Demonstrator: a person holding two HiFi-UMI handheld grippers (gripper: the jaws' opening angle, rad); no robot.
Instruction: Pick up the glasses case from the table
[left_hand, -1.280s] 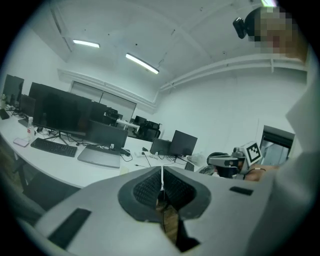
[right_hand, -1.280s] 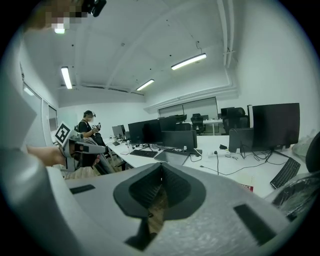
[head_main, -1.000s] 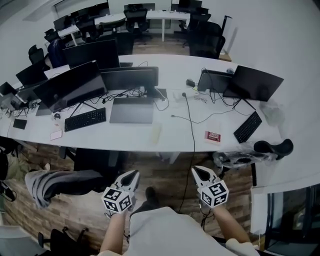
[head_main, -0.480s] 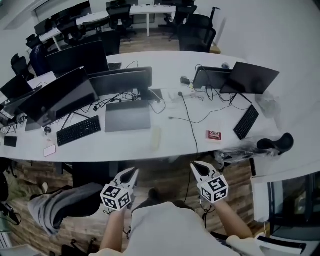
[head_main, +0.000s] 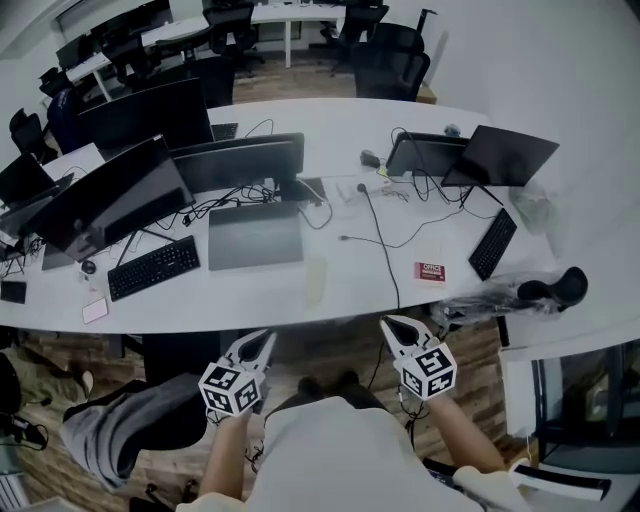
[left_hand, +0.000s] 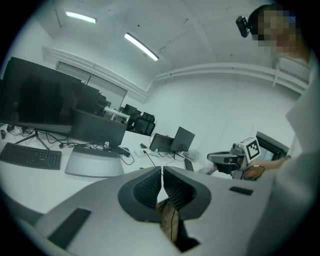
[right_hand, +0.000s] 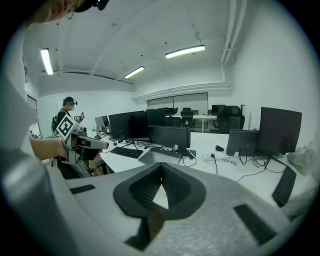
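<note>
A pale oblong glasses case (head_main: 313, 281) lies on the long white table (head_main: 350, 290), near its front edge and right of a closed grey laptop (head_main: 255, 235). My left gripper (head_main: 263, 346) hangs just short of the table's front edge, below and left of the case, shut with nothing in it. My right gripper (head_main: 393, 326) is level with it, below and right of the case, also shut and empty. In the left gripper view the fingertips (left_hand: 162, 173) meet, and the right gripper (left_hand: 227, 159) shows beyond them. In the right gripper view the tips (right_hand: 161, 168) touch too.
Several dark monitors (head_main: 120, 185), two keyboards (head_main: 153, 267) (head_main: 495, 243), a red box (head_main: 430, 271) and a black cable (head_main: 385, 250) share the table. An office chair draped with a grey garment (head_main: 130, 425) stands at the lower left. A black headset (head_main: 555, 290) lies at the right end.
The table has come closer in the head view. Both grippers, still shut, now sit nearer its front edge. The draped chair has slid down and left in the picture.
</note>
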